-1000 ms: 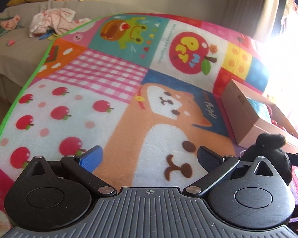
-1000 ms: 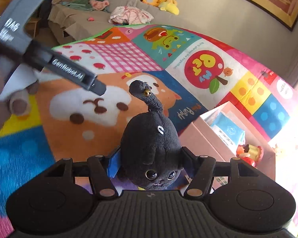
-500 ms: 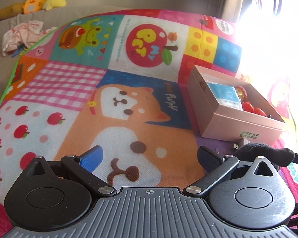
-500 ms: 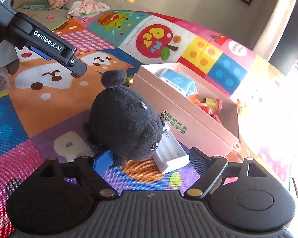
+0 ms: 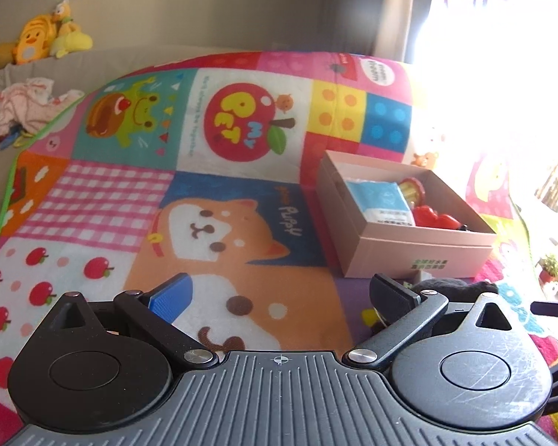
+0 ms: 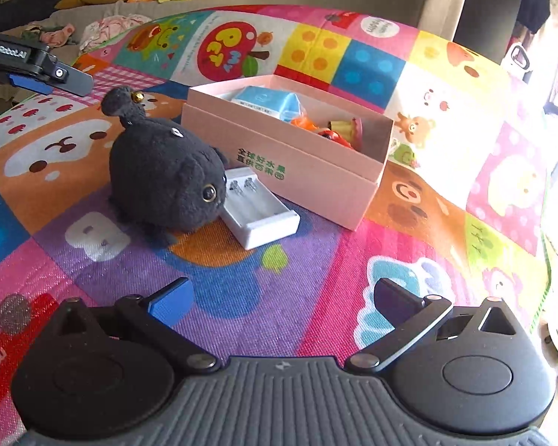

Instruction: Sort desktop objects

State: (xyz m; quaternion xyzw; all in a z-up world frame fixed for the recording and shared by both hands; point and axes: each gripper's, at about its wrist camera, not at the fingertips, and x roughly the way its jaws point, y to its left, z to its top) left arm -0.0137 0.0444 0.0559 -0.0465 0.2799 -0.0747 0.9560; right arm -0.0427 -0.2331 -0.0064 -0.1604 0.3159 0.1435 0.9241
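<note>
Both sets of jaws are seen spread wide with nothing held between them: the right gripper is poised over the colourful play mat, and the left gripper is held above the mat's puppy panel.

A black plush cat is shown resting on the mat, its face touching a white battery holder that lies just beside the near wall of a pink cardboard box. The box is placed towards the mat's far right part, open at the top. Inside it, a blue packet is seen at the left end, with red and orange toys beside it and a small yellow-and-red item behind them.

Beyond the mat's far edge, yellow plush toys and crumpled clothes are visible on a beige sofa.
</note>
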